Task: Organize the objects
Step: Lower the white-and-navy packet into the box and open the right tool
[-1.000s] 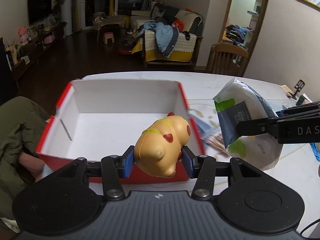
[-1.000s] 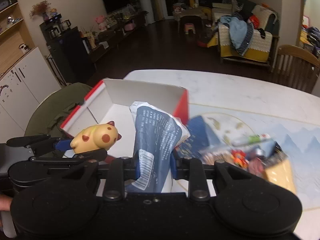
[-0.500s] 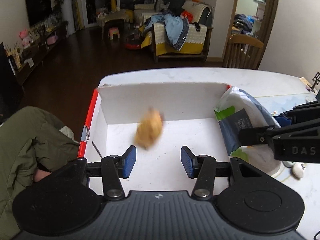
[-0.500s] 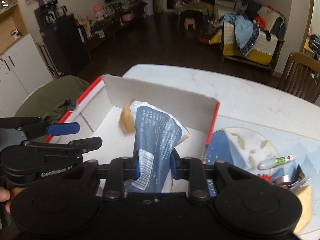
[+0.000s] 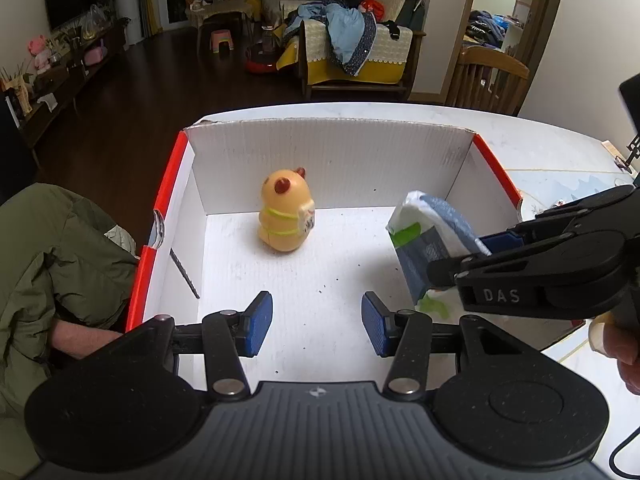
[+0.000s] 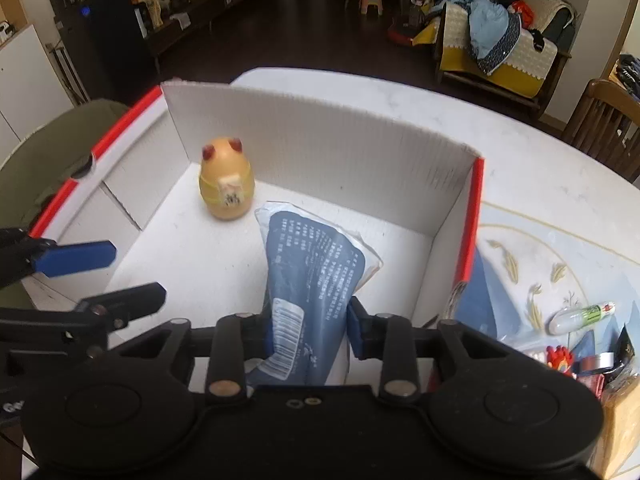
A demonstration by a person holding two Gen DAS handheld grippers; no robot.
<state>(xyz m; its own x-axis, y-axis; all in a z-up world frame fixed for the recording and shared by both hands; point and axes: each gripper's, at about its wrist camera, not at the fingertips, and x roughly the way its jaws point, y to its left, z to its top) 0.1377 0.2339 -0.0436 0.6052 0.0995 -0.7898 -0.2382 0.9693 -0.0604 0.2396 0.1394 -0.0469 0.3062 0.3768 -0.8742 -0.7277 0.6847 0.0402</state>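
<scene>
Yellow toy (image 5: 285, 216) now dropped upright in box (image 5: 328, 140).

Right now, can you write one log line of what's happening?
left gripper: open, empty | toy: upright in box | right gripper: holding packet over box

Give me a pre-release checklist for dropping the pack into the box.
1. Right claw shut on the blue-and-white plastic tissue pack: ok.
2. Pack above the white corrugated box with red rim, inside its walls: ok.
3. Yellow egg-shaped toy figure upright near the back wall, apart from the pack: ok.
4. Left claw open, holding nothing: ok.
5. Pack touching the box floor: cannot tell.
</scene>
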